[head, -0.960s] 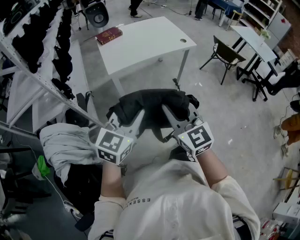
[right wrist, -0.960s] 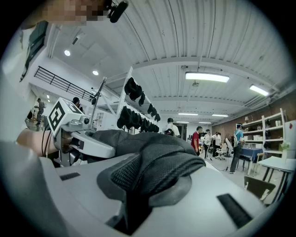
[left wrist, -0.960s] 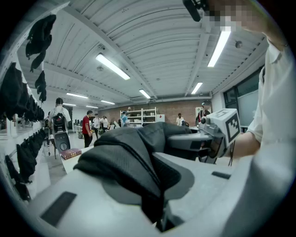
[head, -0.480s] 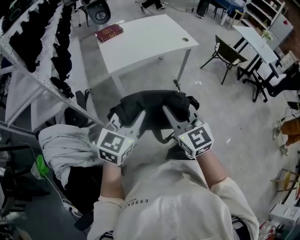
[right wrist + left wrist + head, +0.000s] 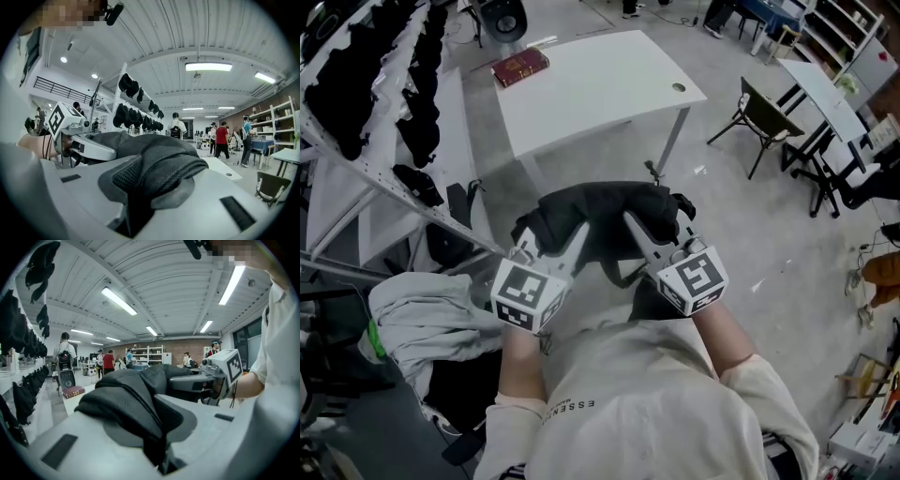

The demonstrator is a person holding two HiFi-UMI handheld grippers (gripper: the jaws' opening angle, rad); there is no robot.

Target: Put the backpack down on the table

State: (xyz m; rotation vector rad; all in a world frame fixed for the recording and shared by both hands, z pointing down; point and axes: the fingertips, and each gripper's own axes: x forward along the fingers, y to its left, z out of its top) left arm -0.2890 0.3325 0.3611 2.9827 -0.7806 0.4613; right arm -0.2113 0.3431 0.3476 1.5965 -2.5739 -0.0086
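A black backpack [image 5: 605,217] hangs in the air in front of the person, above the grey floor and short of the white table [image 5: 591,89]. My left gripper [image 5: 574,236] is shut on a fold of its black fabric [image 5: 133,401]. My right gripper [image 5: 636,230] is shut on a padded mesh strap [image 5: 161,166] of the same backpack. The two grippers sit side by side, and each shows in the other's view: the right gripper [image 5: 206,378] and the left gripper [image 5: 77,138]. The backpack's underside is hidden.
A red book [image 5: 521,67] lies at the table's far left corner. A rack of black bags [image 5: 356,94] runs along the left, with a grey cloth heap [image 5: 431,314] below it. A black chair [image 5: 764,112] and another table [image 5: 825,89] stand right. People stand far off.
The table and the floor things have slid slightly down and nearer in the head view, as the person moves toward the table. Both grippers keep their hold on the backpack.
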